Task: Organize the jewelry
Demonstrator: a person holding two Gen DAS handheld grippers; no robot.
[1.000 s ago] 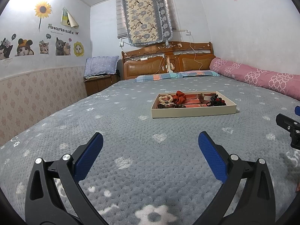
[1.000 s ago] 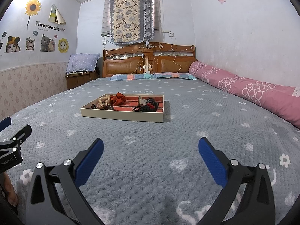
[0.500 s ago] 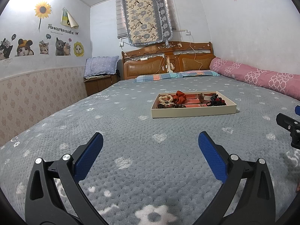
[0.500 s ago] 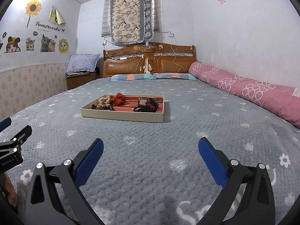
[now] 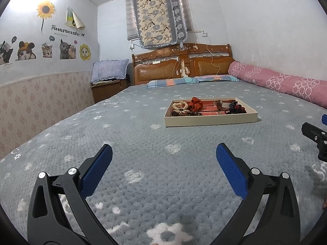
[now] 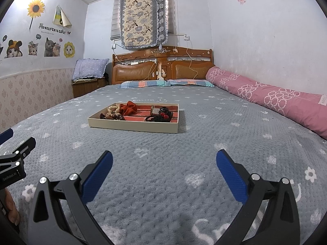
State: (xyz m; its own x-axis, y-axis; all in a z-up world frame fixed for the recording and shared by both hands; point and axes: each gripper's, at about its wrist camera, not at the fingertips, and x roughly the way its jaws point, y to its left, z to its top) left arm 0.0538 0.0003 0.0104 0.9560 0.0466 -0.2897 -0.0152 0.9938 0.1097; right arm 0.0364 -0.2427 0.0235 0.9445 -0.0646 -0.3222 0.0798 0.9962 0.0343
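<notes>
A shallow beige tray [image 5: 210, 120] with a red lining lies on the grey bed, far ahead of both grippers; it also shows in the right wrist view [image 6: 132, 127]. In it lie a red scrunchie [image 5: 195, 103], cream beads [image 5: 179, 105], dark brown beads [image 5: 185, 113] and black and red pieces [image 5: 235, 108]. My left gripper [image 5: 163, 155] is open and empty, low over the blanket. My right gripper [image 6: 163, 161] is open and empty, likewise short of the tray. Each gripper shows at the edge of the other's view.
The grey flowered blanket [image 5: 143, 143] covers the whole bed. A pink rolled quilt [image 6: 276, 100] lies along the right wall. Striped pillows [image 6: 163, 83] and a wooden headboard [image 6: 163, 65] are at the far end. A nightstand with a blue pillow [image 5: 108, 73] stands at the left.
</notes>
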